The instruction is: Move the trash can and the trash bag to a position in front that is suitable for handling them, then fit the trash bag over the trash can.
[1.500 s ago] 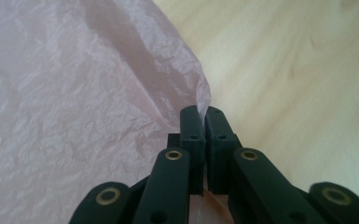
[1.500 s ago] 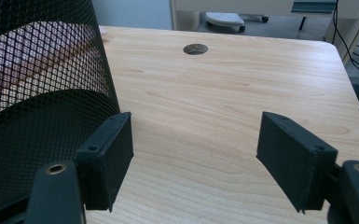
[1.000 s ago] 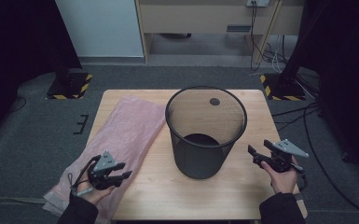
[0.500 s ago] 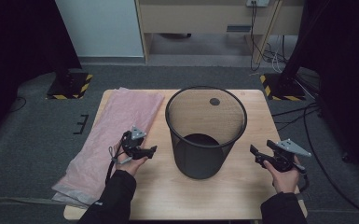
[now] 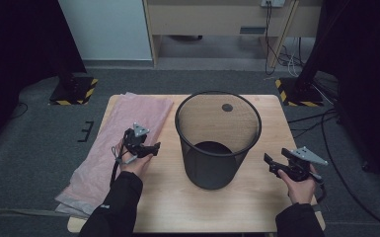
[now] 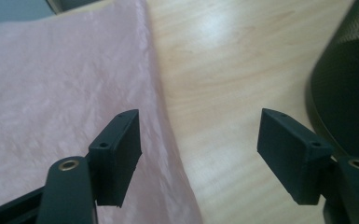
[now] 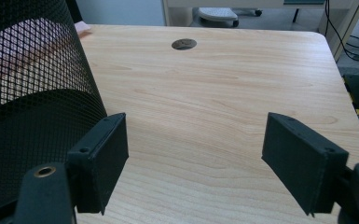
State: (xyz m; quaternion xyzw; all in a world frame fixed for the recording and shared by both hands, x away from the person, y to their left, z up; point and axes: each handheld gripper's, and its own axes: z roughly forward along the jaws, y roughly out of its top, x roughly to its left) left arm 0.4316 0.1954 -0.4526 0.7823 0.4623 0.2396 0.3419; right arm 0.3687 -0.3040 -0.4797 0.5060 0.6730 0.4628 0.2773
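We see the left gripper [image 5: 154,148], jaws just opened wide over the pink cloth's [image 5: 123,133] edge, at nine o'clock of the bin [image 5: 217,143], the right gripper [image 5: 269,163] gaping empty at four.

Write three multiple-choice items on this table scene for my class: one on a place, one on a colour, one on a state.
1. Where does the pink bag lie?
A. inside the bin
B. on the table's left side
C. on the floor by the right tool

2. What colour is the mesh bin?
A. black
B. white
C. red

3. How do the left tool's jaws stand?
A. clamped on the bag
C. open, with nothing between them
B. clamped on the bin's rim

Answers: 1 B, the high view shows it flat on the table, left of the bin. 2 A, its mesh is black in the high view. 3 C, the left gripper view shows the jaws apart over the bag's edge.
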